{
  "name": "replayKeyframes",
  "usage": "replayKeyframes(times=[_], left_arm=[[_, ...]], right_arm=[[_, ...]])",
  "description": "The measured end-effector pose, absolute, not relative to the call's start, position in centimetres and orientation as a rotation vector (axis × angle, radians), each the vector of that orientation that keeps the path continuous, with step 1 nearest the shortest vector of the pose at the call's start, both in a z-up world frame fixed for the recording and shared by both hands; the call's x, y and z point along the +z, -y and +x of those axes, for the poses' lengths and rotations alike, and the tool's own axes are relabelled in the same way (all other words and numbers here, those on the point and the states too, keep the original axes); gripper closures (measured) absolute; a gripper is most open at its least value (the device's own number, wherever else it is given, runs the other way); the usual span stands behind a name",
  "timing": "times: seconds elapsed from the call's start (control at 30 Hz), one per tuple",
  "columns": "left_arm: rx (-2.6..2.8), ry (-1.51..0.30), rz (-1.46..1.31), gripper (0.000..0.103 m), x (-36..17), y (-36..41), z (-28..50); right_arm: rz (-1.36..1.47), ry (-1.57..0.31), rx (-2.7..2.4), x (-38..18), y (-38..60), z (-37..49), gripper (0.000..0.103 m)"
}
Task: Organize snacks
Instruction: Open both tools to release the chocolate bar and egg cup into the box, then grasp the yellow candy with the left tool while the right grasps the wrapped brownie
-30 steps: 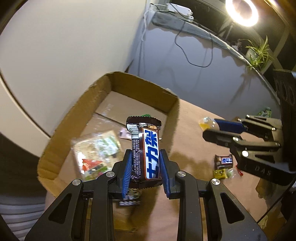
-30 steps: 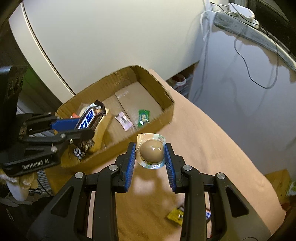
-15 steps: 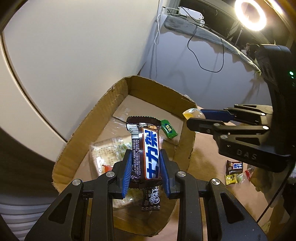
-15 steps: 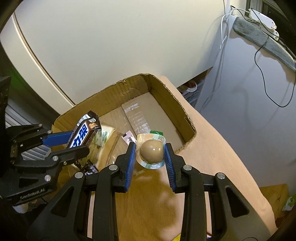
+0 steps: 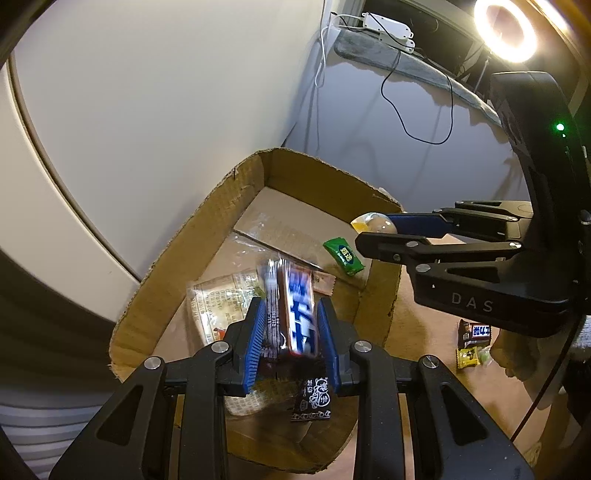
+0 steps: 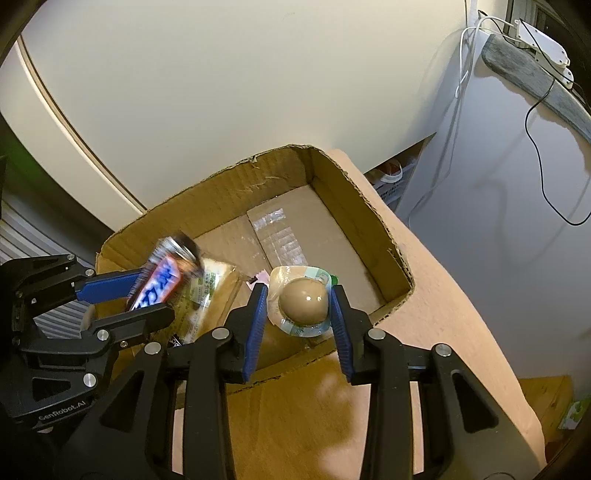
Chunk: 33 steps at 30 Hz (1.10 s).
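A cardboard box (image 5: pixel 207 225) (image 6: pixel 354 192) stands on the tan table. My left gripper (image 5: pixel 290 328) (image 6: pixel 129 299) hangs over its near end; its jaws have spread and the blue-and-brown chocolate bar (image 5: pixel 295 314) (image 6: pixel 162 277) between them is blurred and slipping down. My right gripper (image 6: pixel 301 306) (image 5: pixel 373 236) is shut on a brown egg in a clear pack (image 6: pixel 303 299) (image 5: pixel 373 223), held over the box's right rim. Inside the box lie a clear snack bag (image 5: pixel 218 299), a green candy (image 5: pixel 343 254) and a small dark packet (image 5: pixel 314 400).
On the table right of the box lie a small chocolate bar (image 5: pixel 476 330) and a yellow candy (image 5: pixel 469 356). A white wall stands behind the box. A grey surface with cables (image 5: pixel 406 118) and a ring light (image 5: pixel 504 27) are at the back right.
Both grippers have moved further over the box. My left gripper's jaws have spread and the chocolate bar has started to drop, now blurred. The right gripper still holds the egg.
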<state>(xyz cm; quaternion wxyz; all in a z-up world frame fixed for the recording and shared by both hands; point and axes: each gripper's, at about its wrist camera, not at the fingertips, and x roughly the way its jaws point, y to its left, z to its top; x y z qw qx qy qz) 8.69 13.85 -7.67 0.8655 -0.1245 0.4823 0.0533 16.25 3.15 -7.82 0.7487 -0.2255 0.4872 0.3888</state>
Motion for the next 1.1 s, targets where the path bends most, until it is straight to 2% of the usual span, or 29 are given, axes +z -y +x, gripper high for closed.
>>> replayKeyframes(times=[0.07, 0.2, 0.3, 0.33, 0.83, 1.1], left_arm=[[0.11, -1.006, -0.259, 0.075, -7.6, -13.9, 8.7], [0.11, -1.004, -0.253, 0.075, -7.5, -13.7, 8.6], [0.109, -1.003, -0.249, 0.075, -7.4, -13.6, 8.3], [0.11, -1.002, -0.248, 0.075, -7.4, -13.6, 8.3], [0.09, -0.984, -0.233, 0.075, -6.3, -12.4, 7.6], [0.005, -0.997, -0.223, 0.075, -6.5, -9.5, 7.7]], right_arm=[[-0.494, -1.065, 0.853, -7.7, -3.2, 16.2, 0.068], [-0.495, -1.051, 0.847, -7.4, -3.0, 16.0, 0.06], [-0.494, -1.038, 0.84, -7.1, -2.8, 15.9, 0.047], [-0.492, -1.033, 0.84, -6.9, -2.8, 15.8, 0.046], [-0.477, -1.011, 0.824, -5.4, -1.3, 15.1, 0.046], [-0.47, -1.002, 0.761, -3.8, 4.3, 14.1, 0.045]])
